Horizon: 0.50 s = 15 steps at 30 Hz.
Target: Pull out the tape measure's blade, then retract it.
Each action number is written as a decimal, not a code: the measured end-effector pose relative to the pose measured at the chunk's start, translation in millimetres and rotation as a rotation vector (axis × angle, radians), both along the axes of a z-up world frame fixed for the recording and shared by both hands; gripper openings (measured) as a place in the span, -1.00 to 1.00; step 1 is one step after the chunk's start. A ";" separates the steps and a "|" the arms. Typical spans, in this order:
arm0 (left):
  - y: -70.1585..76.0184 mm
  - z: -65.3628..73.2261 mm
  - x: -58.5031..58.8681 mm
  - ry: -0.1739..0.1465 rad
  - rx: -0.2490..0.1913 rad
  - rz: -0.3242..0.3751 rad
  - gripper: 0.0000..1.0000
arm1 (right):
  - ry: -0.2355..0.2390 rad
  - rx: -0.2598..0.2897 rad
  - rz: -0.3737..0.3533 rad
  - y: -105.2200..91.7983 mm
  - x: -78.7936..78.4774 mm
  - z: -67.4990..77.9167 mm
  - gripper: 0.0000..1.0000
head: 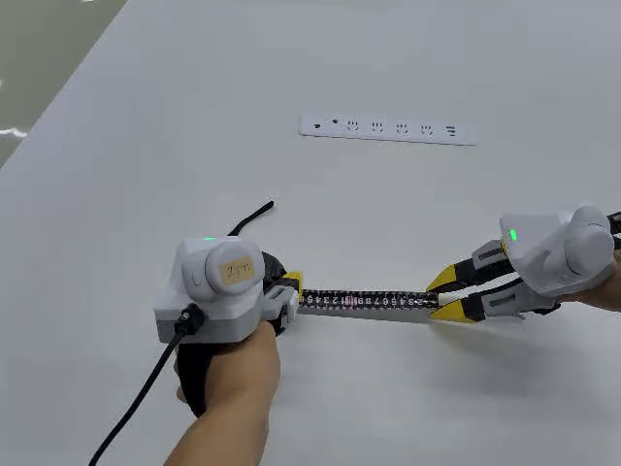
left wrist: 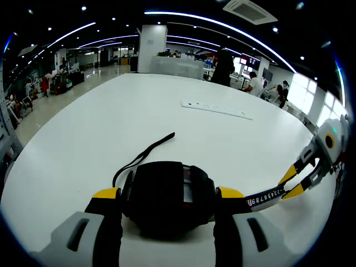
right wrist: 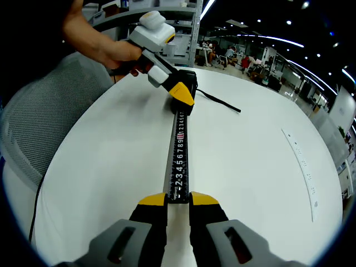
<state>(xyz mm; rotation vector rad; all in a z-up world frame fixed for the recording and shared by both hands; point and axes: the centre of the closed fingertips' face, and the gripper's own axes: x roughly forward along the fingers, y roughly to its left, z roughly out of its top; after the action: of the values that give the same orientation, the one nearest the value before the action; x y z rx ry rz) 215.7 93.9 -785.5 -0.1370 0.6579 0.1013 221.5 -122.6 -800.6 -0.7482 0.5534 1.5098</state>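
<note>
We are clamping the tape case (left wrist: 167, 196) by its sides in the left gripper (left wrist: 167, 193) jaws, case resting on the desk (head: 291, 58), right gripper (right wrist: 178, 198) jaws pinching the blade (right wrist: 179, 161) tip, blade stretching straight between them, power strip (head: 386, 129) lying well beyond.

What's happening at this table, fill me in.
A person is working a tape measure with two hand-held claws. The left claw clamps its black case on the white table, while the right claw pinches the tip of the blade. The blade is drawn out, stretched between them, and not yet retracted. A black strap trails from the case, and a power strip lies farther back.
</note>
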 end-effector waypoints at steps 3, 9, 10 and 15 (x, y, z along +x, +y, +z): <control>0.4 -0.4 0.2 0.000 0.000 0.000 0.26 | -0.001 0.001 0.000 1.1 1.0 -1.4 -0.72; 0.6 -1.2 0.1 -0.001 -0.001 0.000 0.26 | -0.001 0.004 0.003 5.6 0.1 -0.2 -0.72; 0.4 -1.1 0.0 -0.001 -0.001 0.001 0.26 | -0.002 0.004 0.004 6.6 0.1 0.1 -0.72; 0.1 -1.0 -0.4 -0.001 -0.002 0.002 0.26 | -0.002 0.007 0.004 9.6 0.1 1.5 -0.72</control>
<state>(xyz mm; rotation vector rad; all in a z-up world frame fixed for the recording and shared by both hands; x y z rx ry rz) 215.4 94.0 -786.5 -0.1395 0.6573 0.1021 221.6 -113.0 -799.1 -0.7454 0.5447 1.5133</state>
